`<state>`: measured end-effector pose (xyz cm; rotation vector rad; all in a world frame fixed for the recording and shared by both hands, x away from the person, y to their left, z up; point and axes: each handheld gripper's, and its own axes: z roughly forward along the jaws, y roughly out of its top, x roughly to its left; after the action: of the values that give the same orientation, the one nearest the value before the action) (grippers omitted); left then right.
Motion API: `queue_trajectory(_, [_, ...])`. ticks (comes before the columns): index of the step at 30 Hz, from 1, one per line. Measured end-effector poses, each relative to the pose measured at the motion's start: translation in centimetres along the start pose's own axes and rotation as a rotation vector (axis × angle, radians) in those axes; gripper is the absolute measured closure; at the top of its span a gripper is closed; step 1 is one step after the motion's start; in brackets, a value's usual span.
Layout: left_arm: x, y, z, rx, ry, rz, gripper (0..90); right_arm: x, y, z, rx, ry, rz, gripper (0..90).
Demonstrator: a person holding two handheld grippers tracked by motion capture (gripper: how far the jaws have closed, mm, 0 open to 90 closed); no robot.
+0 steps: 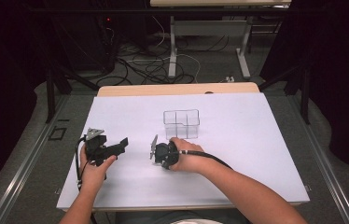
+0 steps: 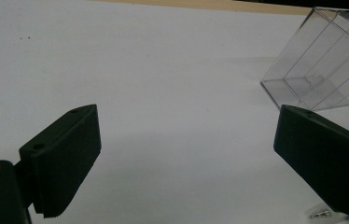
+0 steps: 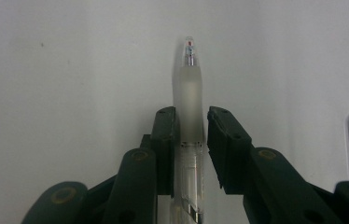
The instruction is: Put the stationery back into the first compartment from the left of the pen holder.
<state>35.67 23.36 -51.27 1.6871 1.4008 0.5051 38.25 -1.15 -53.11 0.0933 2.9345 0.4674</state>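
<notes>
While the left gripper (image 1: pixel 122 143) rests on the white table (image 1: pixel 256 154) in the person's left hand (image 1: pixel 93 168), its jaws stand wide apart with nothing between them. Over at the right hand (image 1: pixel 189 158), the right gripper (image 3: pixel 192 140) has its jaws closed on a clear pen (image 3: pixel 189 93), clamped at the frosted grip, tip pointing away over the table. A clear divided box (image 1: pixel 182 123) stands upright just beyond the right hand, near the table's middle; its edge shows at the right of the right gripper view
</notes>
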Motion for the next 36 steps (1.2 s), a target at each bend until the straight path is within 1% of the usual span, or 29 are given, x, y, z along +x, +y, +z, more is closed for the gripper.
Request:
queue_trajectory(1, [0.00,0.00,0.00,0.000,0.000,0.000,7.5,-0.05,0.01,0.02,-0.001,0.003,-0.004,72.6])
queue_trajectory(9, [-0.02,0.01,0.00,0.000,0.000,0.000,7.5,0.06,0.17,0.01,0.013,0.012,0.008,77.0])
queue_trajectory(10, [-0.01,0.01,0.00,0.001,0.000,0.001,7.5,0.08,0.18,0.02,0.017,0.002,0.002,78.6])
queue_trajectory(12, [-0.01,0.01,-0.01,0.002,0.001,0.001,7.5,0.04,0.21,0.05,0.020,0.000,-0.006,79.1])
queue_trajectory(16, [0.02,-0.01,0.01,0.003,0.000,0.000,7.5,0.16,0.30,0.02,0.029,-0.002,-0.002,79.3])
queue_trajectory(18, [0.01,0.00,0.00,0.002,0.000,0.000,7.5,0.15,0.35,0.05,0.032,-0.007,-0.011,79.4])
queue_trajectory(24, [0.02,0.00,-0.01,0.003,0.002,0.000,7.5,0.26,0.36,0.04,0.032,-0.015,-0.014,79.5])
queue_trajectory(29, [0.02,0.00,0.01,0.003,0.001,0.000,7.5,0.37,0.37,0.03,0.033,-0.022,-0.011,79.5])
queue_trajectory(33, [0.02,-0.01,0.01,0.004,0.002,0.000,7.5,0.50,0.42,-0.01,0.033,-0.041,-0.011,79.5])
queue_trajectory(36, [0.02,-0.01,0.01,0.005,0.002,0.001,7.5,0.55,0.42,-0.14,0.026,-0.052,0.004,79.5])
